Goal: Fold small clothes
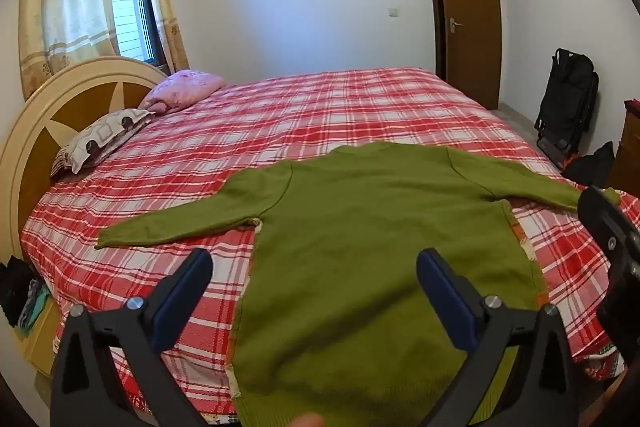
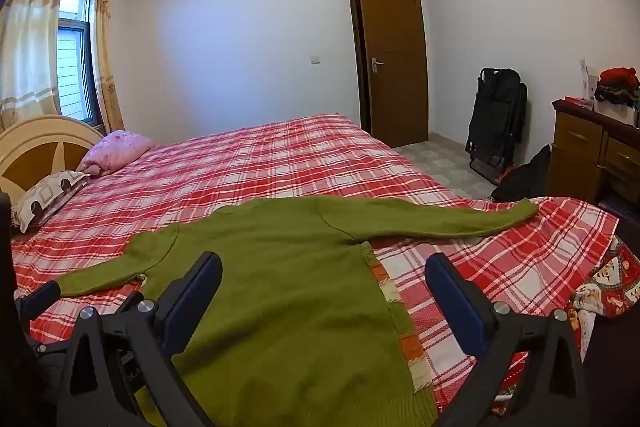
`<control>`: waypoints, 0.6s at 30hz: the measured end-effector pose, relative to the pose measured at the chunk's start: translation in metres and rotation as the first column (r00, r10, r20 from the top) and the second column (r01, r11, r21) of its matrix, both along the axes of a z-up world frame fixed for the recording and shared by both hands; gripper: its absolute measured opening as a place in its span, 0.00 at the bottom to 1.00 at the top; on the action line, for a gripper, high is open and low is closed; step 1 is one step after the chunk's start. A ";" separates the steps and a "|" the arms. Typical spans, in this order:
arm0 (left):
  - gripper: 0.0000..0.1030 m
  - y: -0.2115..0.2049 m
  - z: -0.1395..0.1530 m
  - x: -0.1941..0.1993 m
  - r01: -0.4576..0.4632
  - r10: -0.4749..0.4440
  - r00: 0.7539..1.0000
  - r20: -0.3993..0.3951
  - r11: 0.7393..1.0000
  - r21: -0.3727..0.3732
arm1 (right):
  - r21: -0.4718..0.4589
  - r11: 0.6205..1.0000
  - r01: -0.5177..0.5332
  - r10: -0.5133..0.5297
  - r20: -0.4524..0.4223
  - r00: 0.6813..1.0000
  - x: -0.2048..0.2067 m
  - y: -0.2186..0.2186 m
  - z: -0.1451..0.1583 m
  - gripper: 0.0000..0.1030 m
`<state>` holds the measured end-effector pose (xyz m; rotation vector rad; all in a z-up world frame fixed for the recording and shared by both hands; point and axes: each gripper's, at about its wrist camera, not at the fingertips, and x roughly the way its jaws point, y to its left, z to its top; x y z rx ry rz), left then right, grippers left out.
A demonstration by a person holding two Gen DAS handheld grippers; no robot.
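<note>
text: none legible | labels: none | brands: none | numbers: none | signs: none

plaid bed [image 1: 320,115] | two pillows [image 1: 180,93] | brown door [image 2: 390,59] | dresser [image 2: 592,155]

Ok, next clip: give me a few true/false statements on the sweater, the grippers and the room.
1. The green sweater lies flat on the bed with both sleeves spread out. True.
2. The left gripper is clamped on a sleeve. False: it is open and holds nothing.
3. The right gripper is open above the sweater's right edge. True.
4. The sweater is already folded in half. False: it is fully spread out.
5. Two pillows lie by the headboard. True.
</note>
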<state>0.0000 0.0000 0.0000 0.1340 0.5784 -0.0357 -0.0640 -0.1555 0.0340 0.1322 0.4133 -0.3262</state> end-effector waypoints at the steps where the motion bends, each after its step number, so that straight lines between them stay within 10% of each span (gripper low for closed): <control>1: 1.00 0.000 0.000 0.000 -0.002 0.002 1.000 0.000 1.000 0.008 | 0.005 1.000 0.001 -0.001 0.000 1.000 0.000 -0.001 0.000 0.99; 18: 1.00 0.004 -0.014 0.005 0.008 -0.009 0.998 -0.061 1.000 -0.019 | 0.057 0.998 0.004 -0.002 -0.038 0.999 0.005 -0.005 -0.008 0.99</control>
